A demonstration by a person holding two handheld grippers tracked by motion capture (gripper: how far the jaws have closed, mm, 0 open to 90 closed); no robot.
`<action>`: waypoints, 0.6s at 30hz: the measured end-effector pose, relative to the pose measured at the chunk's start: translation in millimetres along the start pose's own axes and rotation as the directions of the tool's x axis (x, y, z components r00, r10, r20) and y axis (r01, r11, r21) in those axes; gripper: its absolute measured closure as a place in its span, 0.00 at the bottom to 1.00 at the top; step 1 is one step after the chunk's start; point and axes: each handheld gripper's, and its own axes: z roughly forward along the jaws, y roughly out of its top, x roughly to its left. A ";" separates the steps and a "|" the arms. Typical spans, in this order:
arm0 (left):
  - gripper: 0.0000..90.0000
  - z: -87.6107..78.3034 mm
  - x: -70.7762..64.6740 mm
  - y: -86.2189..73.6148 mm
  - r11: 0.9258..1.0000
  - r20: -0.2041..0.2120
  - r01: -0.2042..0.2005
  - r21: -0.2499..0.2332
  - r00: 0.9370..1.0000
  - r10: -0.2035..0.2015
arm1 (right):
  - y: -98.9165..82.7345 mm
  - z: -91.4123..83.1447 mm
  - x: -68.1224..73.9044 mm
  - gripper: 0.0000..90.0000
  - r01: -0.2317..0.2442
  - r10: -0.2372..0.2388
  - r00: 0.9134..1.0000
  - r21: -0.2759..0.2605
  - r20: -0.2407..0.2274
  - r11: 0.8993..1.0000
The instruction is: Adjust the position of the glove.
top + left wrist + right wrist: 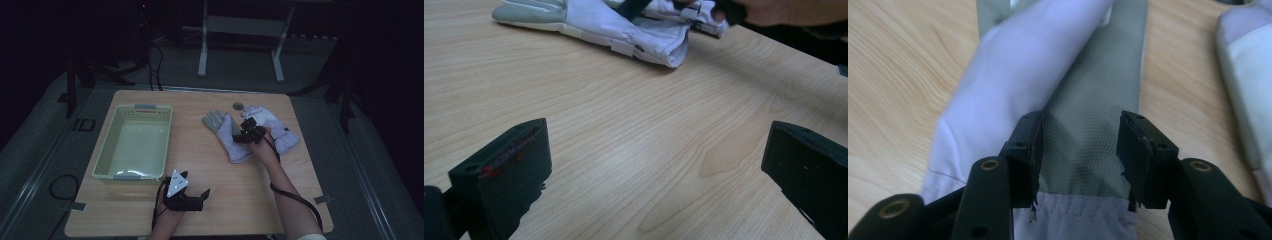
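My right gripper (248,131) was down on the nearer of 2 gloves, the left glove (227,136), which lay flat on the bench (240,200) right of the middle, fingers pointing toward the far edge. In the right gripper view my jaws stood partly apart with the grey mesh palm of that left glove (1083,135) between them, one jaw at each side of the strip. The fabric puckered a little between them, but I could not tell whether the pads were truly pressing it or only resting beside it. The white part of the glove ran off to the left of the jaws, and the cuff seam lay just under them.

The second glove (280,131) lay just beside the first, on its right, partly under my hand, and it showed at the right edge of the right gripper view (1245,75). A small round dark thing (238,105) sat near the far edge of the bench, close to the gloves' fingertips.

My left gripper (192,195) rested low at the near edge of the bench, its jaws wide apart with nothing but bare wood between them (656,165). A pale basket (112,150) stood on the left side of the bench, well apart from the gloves.
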 end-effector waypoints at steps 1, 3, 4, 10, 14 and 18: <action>0.00 0.0 0.0 0.0 1.000 0.000 0.000 0.000 1.000 0.000 | -1.7 1.7 1.2 0.58 0.003 -0.003 1.000 -0.004 0.005 1.000; 0.00 0.0 0.0 0.0 1.000 0.000 -0.001 0.001 1.000 0.001 | -3.0 3.3 4.2 0.57 0.026 -0.026 0.999 -0.004 0.021 1.000; 0.00 0.1 0.0 0.0 1.000 -0.001 -0.001 0.001 1.000 0.001 | -2.9 4.0 5.9 0.56 0.035 -0.035 0.999 0.000 0.030 0.999; 0.00 0.2 0.0 0.1 1.000 -0.001 0.000 0.002 1.000 0.000 | -3.7 5.3 4.9 0.55 0.054 -0.053 0.998 -0.005 0.022 0.999; 0.00 0.4 0.1 0.1 1.000 -0.001 0.001 0.004 1.000 -0.001 | -6.6 5.7 0.0 0.63 0.025 -0.025 1.000 -0.024 -0.009 0.999; 0.00 0.5 0.2 0.2 1.000 0.000 0.002 0.006 1.000 -0.002 | -5.9 5.8 0.3 0.76 0.010 -0.011 1.000 -0.021 -0.018 1.000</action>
